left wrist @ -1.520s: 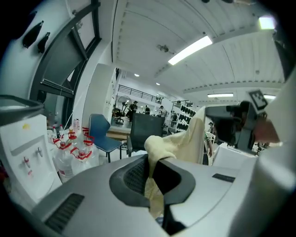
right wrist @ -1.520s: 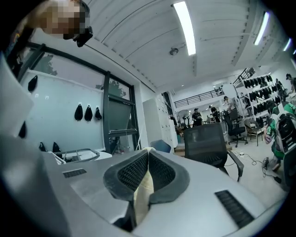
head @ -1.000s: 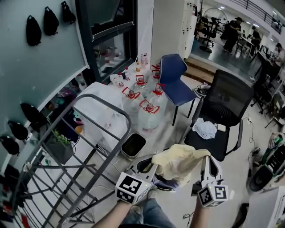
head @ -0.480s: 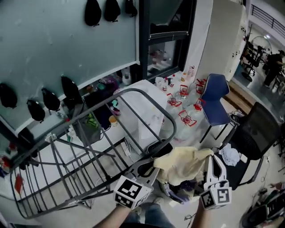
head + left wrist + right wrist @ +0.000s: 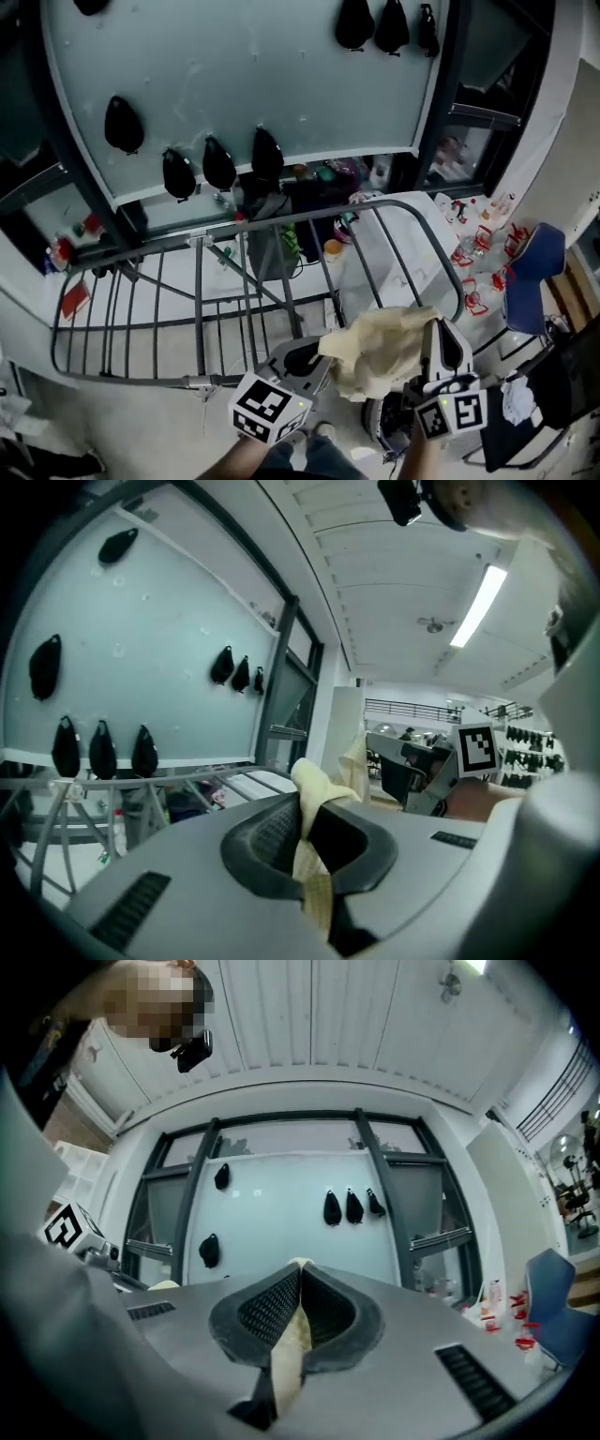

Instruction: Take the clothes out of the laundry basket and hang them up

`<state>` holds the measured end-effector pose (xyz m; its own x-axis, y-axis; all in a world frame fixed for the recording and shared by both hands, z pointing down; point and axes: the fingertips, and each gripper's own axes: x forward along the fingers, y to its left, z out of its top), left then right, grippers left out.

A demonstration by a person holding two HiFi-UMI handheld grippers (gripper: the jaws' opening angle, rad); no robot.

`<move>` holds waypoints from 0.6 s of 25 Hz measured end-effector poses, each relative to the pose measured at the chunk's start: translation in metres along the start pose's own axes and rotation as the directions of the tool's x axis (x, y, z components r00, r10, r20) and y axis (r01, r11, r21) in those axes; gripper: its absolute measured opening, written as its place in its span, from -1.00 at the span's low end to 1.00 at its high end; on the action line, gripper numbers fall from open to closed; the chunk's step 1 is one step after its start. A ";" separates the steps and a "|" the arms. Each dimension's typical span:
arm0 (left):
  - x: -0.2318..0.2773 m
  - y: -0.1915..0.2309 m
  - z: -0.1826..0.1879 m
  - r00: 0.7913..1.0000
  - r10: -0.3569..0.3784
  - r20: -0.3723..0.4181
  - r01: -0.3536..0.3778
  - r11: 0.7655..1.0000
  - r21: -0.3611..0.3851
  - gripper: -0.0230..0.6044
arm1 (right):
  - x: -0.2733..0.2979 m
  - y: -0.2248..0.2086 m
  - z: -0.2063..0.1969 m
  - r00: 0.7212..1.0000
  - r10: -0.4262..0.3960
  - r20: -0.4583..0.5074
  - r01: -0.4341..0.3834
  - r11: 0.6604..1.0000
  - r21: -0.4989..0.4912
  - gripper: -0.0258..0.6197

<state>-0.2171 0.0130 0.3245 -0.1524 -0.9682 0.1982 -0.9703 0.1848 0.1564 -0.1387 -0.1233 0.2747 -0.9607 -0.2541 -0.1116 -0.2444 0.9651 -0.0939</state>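
A pale yellow garment (image 5: 380, 347) hangs bunched between my two grippers, low in the head view. My left gripper (image 5: 314, 356) is shut on its left edge; the cloth (image 5: 314, 855) is pinched between the dark pads. My right gripper (image 5: 439, 349) is shut on the right edge, where a strip of yellow cloth (image 5: 286, 1340) shows between its pads. Just beyond both grippers stands the grey metal drying rack (image 5: 197, 281), its curved top bar (image 5: 403, 211) level with the garment. The laundry basket (image 5: 394, 422) is partly visible below the garment.
A frosted glass wall (image 5: 253, 84) with dark black objects (image 5: 217, 164) stuck on it rises behind the rack. Water bottles with red caps (image 5: 483, 272) and a blue chair (image 5: 534, 281) stand at the right. A black office chair (image 5: 544, 403) with white cloth sits at the lower right.
The view has swung left from the chairs and bottles to the glass wall and drying rack. Both grippers have carried the yellow garment along, still held, and now face the rack.
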 end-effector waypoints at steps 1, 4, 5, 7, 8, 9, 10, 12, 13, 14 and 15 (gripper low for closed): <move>-0.009 0.010 0.003 0.999 0.037 0.008 -0.037 0.999 -0.006 -0.84 | 0.012 0.012 0.000 0.999 0.041 -0.001 -0.041 0.999 0.007 -0.89; -0.036 0.041 0.006 0.987 0.160 0.028 -0.159 0.987 -0.017 -0.84 | 0.046 0.042 -0.003 0.988 0.153 -0.012 -0.153 0.988 0.023 -0.89; -0.046 0.051 0.006 0.978 0.204 0.034 -0.203 0.979 -0.023 -0.84 | 0.054 0.051 -0.006 0.982 0.185 -0.024 -0.185 0.983 0.020 -0.89; -0.065 0.069 0.004 0.956 0.291 0.040 -0.290 0.956 -0.035 -0.84 | 0.067 0.069 -0.012 0.968 0.248 -0.044 -0.247 0.969 0.013 -0.89; -0.073 0.077 0.003 0.943 0.331 0.040 -0.330 0.943 -0.039 -0.84 | 0.072 0.077 -0.014 0.959 0.277 -0.052 -0.277 0.961 0.010 -0.89; -0.080 0.083 0.003 0.930 0.366 0.042 -0.364 0.930 -0.043 -0.84 | 0.076 0.085 -0.017 0.951 0.304 -0.061 -0.304 0.953 0.008 -0.89; -0.085 0.087 0.003 0.918 0.395 0.045 -0.393 0.918 -0.047 -0.84 | 0.079 0.091 -0.019 0.942 0.329 -0.068 -0.329 0.944 0.007 -0.89; -0.093 0.094 0.002 0.895 0.444 0.051 -0.441 0.896 -0.054 -0.84 | 0.084 0.102 -0.025 0.925 0.371 -0.078 -0.372 0.928 0.010 -0.89; -0.097 0.096 0.001 0.884 0.465 0.053 -0.462 0.885 -0.059 -0.84 | 0.086 0.106 -0.027 0.917 0.390 -0.083 -0.390 0.921 0.013 -0.89; -0.099 0.098 0.000 0.874 0.484 0.055 -0.480 0.875 -0.066 -0.84 | 0.088 0.109 -0.029 0.909 0.407 -0.087 -0.407 0.913 0.015 -0.89; -0.101 0.099 -0.001 0.864 0.501 0.057 -0.497 0.865 -0.072 -0.84 | 0.089 0.112 -0.030 0.902 0.423 -0.090 -0.423 0.906 0.017 -0.89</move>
<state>-0.2976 0.1297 0.3213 -0.6281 -0.7534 0.1947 -0.7500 0.6528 0.1067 -0.2554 -0.0363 0.2840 -0.9814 0.1848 -0.0512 0.1875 0.9807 -0.0548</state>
